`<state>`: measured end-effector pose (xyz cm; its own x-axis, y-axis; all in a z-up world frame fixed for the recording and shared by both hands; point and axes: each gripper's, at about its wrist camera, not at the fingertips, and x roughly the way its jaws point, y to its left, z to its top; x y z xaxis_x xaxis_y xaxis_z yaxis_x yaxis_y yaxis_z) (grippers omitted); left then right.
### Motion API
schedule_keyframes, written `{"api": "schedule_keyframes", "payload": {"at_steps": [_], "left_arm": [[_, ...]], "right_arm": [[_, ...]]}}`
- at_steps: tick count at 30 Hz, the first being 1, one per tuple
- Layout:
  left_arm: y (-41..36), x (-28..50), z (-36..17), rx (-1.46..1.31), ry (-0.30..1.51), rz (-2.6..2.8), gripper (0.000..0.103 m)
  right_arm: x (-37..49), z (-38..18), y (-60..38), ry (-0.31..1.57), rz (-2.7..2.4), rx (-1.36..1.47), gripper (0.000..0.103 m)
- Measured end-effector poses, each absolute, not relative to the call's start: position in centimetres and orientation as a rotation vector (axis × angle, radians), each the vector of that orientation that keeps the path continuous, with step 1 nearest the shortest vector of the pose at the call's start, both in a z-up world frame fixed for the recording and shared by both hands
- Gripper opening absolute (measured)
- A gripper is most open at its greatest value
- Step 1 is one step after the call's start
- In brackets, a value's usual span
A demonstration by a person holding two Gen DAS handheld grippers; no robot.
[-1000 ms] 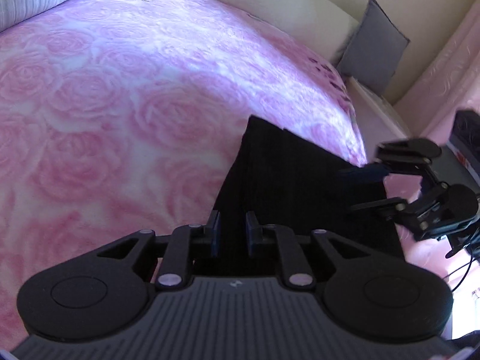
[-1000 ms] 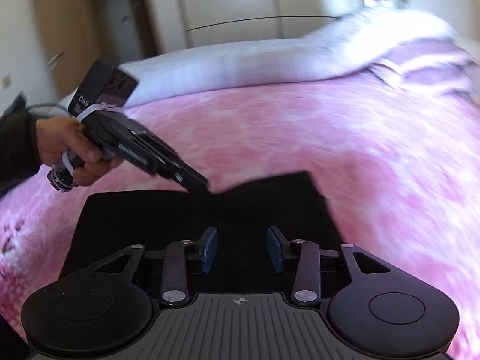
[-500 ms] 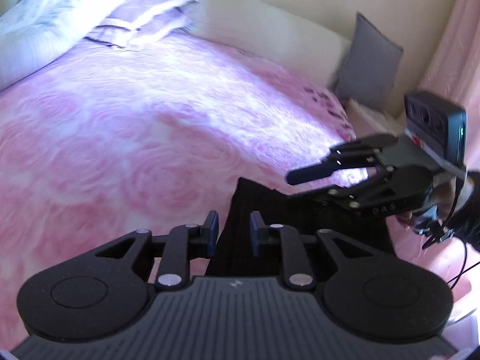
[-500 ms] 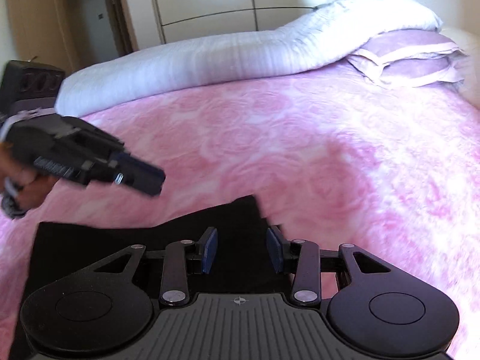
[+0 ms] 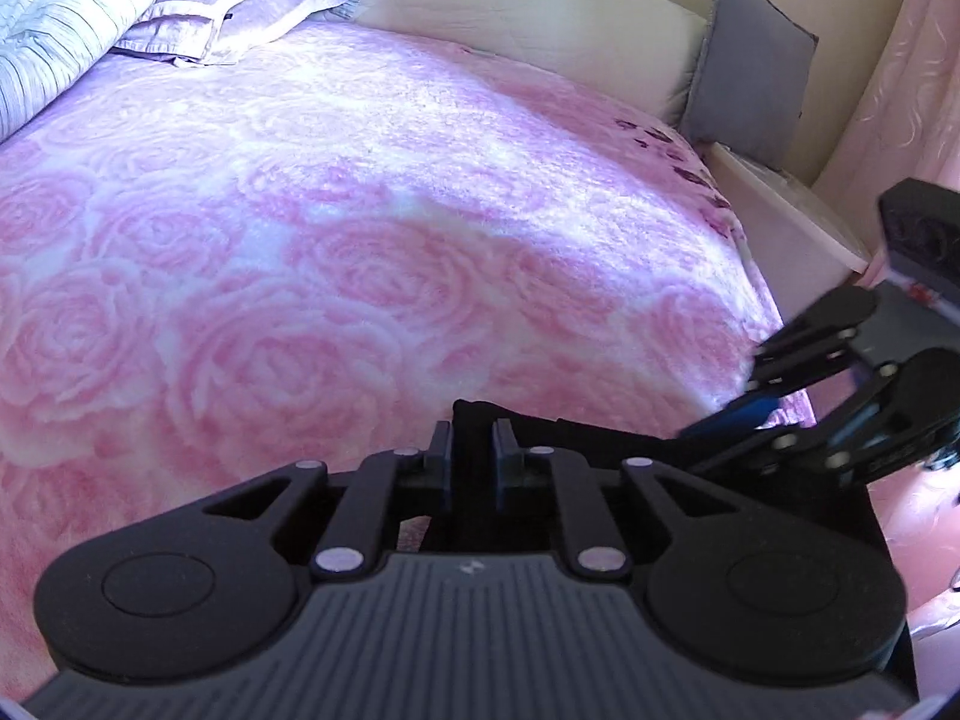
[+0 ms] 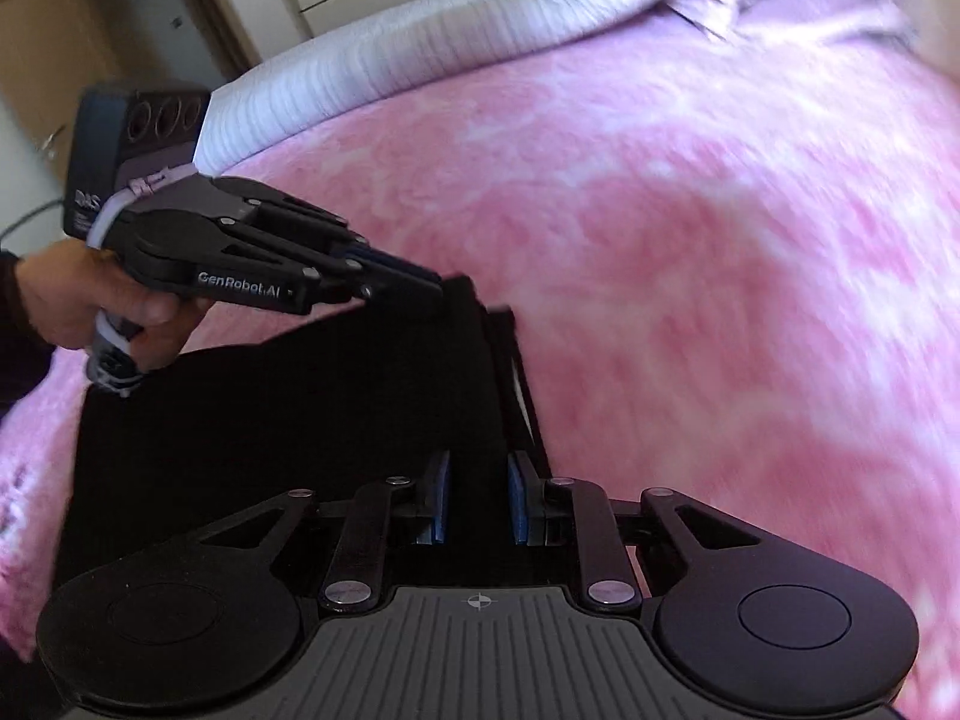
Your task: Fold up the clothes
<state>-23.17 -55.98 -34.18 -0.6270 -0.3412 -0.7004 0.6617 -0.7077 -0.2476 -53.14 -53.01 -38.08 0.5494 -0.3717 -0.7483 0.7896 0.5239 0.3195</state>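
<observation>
On the pink rose blanket (image 5: 360, 276), near its edge at about 5 o'clock in the left view, lies the black garment (image 6: 288, 420), in what looks like a flat rectangle. A second ago both claws were apart from each other above the cloth; now the left claw (image 5: 471, 456) has come to the corner at 12 o'clock of the garment and has black cloth between its narrowly set fingers, so I judge it is gripping. The right claw (image 6: 477, 501) has its fingers a little apart with cloth between them; I cannot tell if it pinches. Both claws seem to gather one edge, probably for another fold
</observation>
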Motion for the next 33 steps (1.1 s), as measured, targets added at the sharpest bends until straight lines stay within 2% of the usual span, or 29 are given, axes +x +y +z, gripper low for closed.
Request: {"api": "schedule_keyframes", "payload": {"at_steps": [5, 10, 11, 12, 16, 20, 24, 29, 33], "left_arm": [[-56.0, -23.2, -33.4, 0.855, 0.646, -2.322, 0.008], [-55.9, -23.5, -33.8, 0.881, 0.619, -2.317, 0.008], [-55.9, -23.5, -34.0, 0.885, 0.615, -2.315, 0.008], [-55.9, -23.6, -34.1, 0.884, 0.614, -2.318, 0.009], [-56.3, -23.3, -34.4, 0.879, 0.639, -2.322, 0.014], [-56.0, -23.5, -34.0, 0.886, 0.618, -2.31, 0.012], [-55.5, -23.7, -33.7, 0.887, 0.607, -2.301, 0.009], [-55.4, -23.6, -34.1, 0.892, 0.601, -2.293, 0.009], [-55.6, -23.5, -34.4, 0.885, 0.612, -2.296, 0.014]], "right_arm": [[-52.0, -35.1, -52.7, 0.597, -0.794, 0.616, 0.02], [-50.6, -36.2, -54.9, 0.612, -0.763, 0.64, 0.02], [-50.8, -36.5, -54.7, 0.628, -0.757, 0.647, 0.018], [-50.9, -36.8, -54.6, 0.644, -0.75, 0.654, 0.01], [-51.5, -37.8, -54.0, 0.71, -0.723, 0.683, 0.003], [-52.7, -36.9, -52.9, 0.719, -0.724, 0.699, 0.004], [-51.2, -34.7, -53.9, 0.642, -0.763, 0.622, 0.004], [-47.3, -38.3, -58.8, 0.688, -0.722, 0.684, 0.004], [-48.3, -38.8, -57.0, 0.763, -0.677, 0.703, 0.003]]}}
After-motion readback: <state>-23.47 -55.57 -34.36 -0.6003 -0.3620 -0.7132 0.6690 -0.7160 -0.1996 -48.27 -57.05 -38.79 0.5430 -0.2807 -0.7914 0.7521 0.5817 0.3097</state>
